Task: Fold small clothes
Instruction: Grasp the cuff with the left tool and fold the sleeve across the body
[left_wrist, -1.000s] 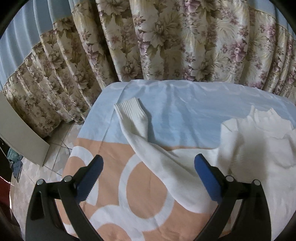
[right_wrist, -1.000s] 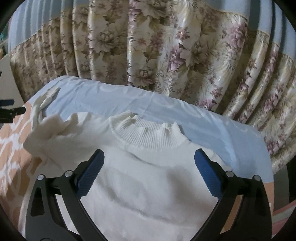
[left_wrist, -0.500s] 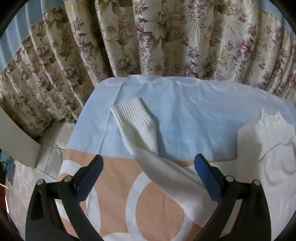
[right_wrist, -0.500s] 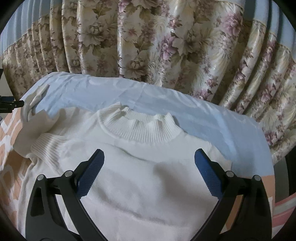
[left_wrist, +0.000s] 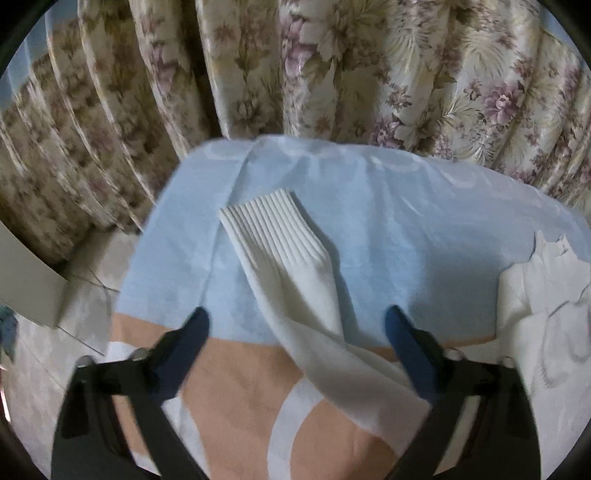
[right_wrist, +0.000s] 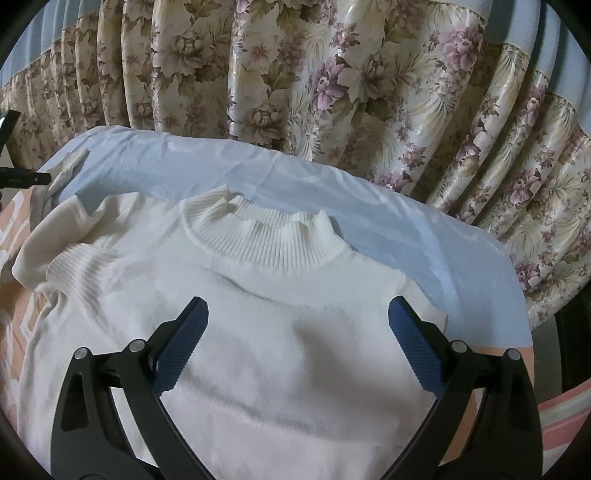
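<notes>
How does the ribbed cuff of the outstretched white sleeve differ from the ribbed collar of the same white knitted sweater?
The ribbed cuff lies flat and straight on the light blue sheet; the ribbed collar curves in an arc and stands up a little. The cuff is far out at the sleeve's end; the collar sits at the top of the sweater's body. Both are white with narrow ribs.

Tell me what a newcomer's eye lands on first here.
A white sweater lies spread over the blue and orange sheet, its ribbed collar toward the floral curtain. One long sleeve stretches out ahead of the open left tool; the right tool hangs open above the chest.
</notes>
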